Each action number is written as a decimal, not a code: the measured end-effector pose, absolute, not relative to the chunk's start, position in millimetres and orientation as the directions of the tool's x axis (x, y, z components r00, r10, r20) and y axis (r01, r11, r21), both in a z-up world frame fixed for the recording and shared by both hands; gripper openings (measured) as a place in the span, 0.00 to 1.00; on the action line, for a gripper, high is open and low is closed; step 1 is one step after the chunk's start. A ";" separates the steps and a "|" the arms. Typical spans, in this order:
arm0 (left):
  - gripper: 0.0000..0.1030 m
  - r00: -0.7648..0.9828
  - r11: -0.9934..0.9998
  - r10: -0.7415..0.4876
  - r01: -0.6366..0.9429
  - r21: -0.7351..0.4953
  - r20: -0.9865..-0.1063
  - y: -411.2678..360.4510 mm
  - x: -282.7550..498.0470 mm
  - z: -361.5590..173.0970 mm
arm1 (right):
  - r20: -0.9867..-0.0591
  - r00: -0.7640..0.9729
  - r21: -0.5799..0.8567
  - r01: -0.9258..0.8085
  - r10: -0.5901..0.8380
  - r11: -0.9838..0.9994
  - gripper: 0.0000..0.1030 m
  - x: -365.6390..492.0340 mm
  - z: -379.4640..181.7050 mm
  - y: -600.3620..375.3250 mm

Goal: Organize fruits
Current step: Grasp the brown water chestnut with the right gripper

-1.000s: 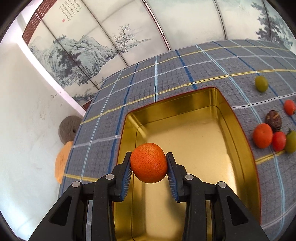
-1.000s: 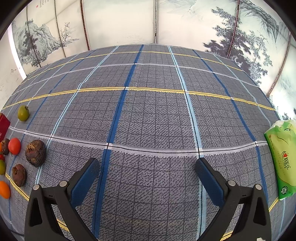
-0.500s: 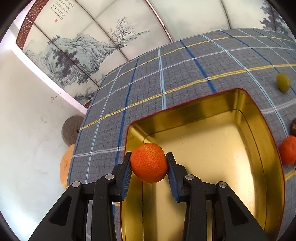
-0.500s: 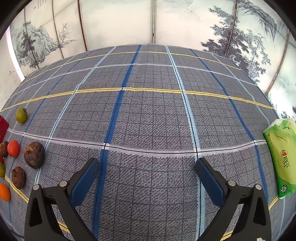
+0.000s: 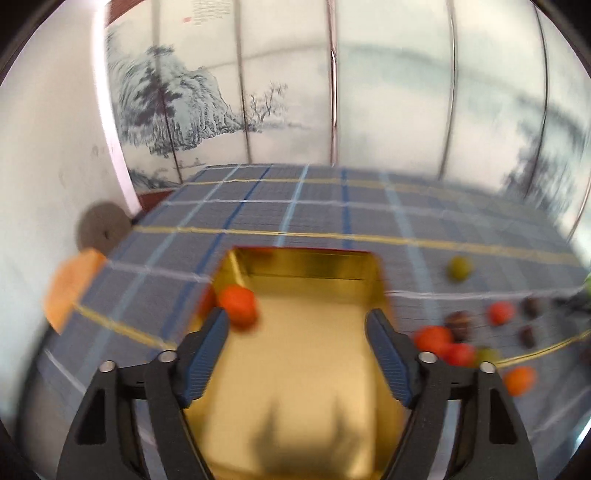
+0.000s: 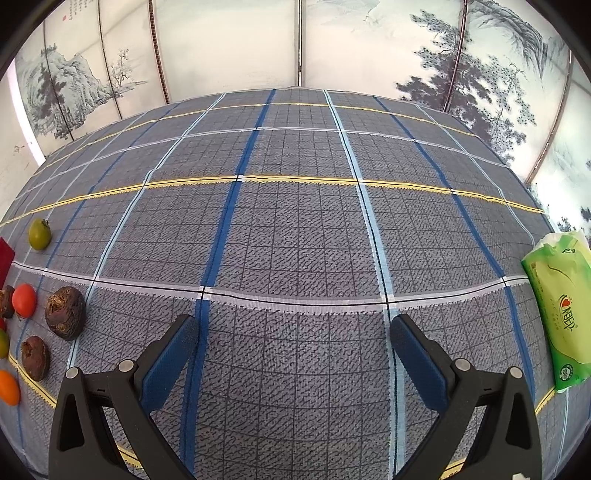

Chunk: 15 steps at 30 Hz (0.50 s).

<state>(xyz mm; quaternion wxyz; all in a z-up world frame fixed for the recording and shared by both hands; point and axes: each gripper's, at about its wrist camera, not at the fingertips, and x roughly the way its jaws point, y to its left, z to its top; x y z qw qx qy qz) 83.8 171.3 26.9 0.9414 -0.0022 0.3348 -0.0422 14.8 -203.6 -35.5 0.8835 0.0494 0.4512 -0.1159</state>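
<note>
Now opening, left tool [image 5: 297, 326] empty

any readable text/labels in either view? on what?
Nothing reads in full.
Green tissue pack: red heart logo with Chinese characters, too distorted to read; a round green mark near its lower end, too small.
Wall screen: column of calligraphy with a red seal, blurred; also at the right view's top left, too small.
Fruit and gold tin: no text visible.

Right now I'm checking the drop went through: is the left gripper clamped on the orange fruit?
No. The left gripper has its jaws opening wide apart, and the orange fruit lies loose in the gold tin.
</note>
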 end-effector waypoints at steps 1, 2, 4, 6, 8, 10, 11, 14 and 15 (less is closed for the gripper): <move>0.84 0.789 0.993 -0.113 0.072 -0.092 -0.604 172.8 63.6 27.3 | -0.805 0.574 -0.003 0.248 -0.149 0.969 1.00 12.3 -34.6 -203.7; 0.86 0.805 0.989 -0.126 0.058 -0.135 -0.580 173.9 45.9 26.8 | -0.789 0.604 0.045 0.234 -0.109 0.971 1.00 6.4 -31.2 -203.8; 0.92 0.819 0.976 -0.144 0.023 -0.218 -0.555 173.8 9.0 20.7 | -0.706 0.708 0.157 0.176 -0.014 0.972 0.88 -17.4 -16.6 -197.6; 0.92 0.786 0.965 -0.203 0.061 -0.254 -0.583 169.1 -9.0 14.8 | -0.649 0.759 0.192 0.104 0.047 0.976 0.83 -37.9 -2.8 -179.9; 0.92 0.759 0.974 -0.191 0.067 -0.217 -0.623 159.8 -25.3 10.1 | -0.601 0.776 0.247 -0.047 0.191 0.968 0.83 -56.8 8.8 -151.4; 0.92 0.755 0.989 -0.128 0.048 -0.141 -0.643 148.8 -39.7 7.8 | -0.587 0.765 0.223 -0.164 0.267 0.961 0.83 -68.3 16.4 -118.1; 0.92 0.761 0.992 -0.111 0.050 -0.113 -0.640 144.5 -45.2 7.5 | -0.594 0.755 0.187 -0.207 0.278 0.960 0.83 -71.1 17.8 -101.6; 0.92 0.773 0.999 -0.046 0.030 -0.036 -0.632 137.5 -57.3 4.9 | -0.636 0.727 0.062 -0.287 0.259 0.956 0.83 -70.3 14.5 -59.5; 0.92 0.771 0.999 -0.050 0.034 -0.038 -0.635 137.8 -60.9 3.6 | -0.647 0.717 0.051 -0.299 0.259 0.953 0.83 -66.5 11.6 -51.9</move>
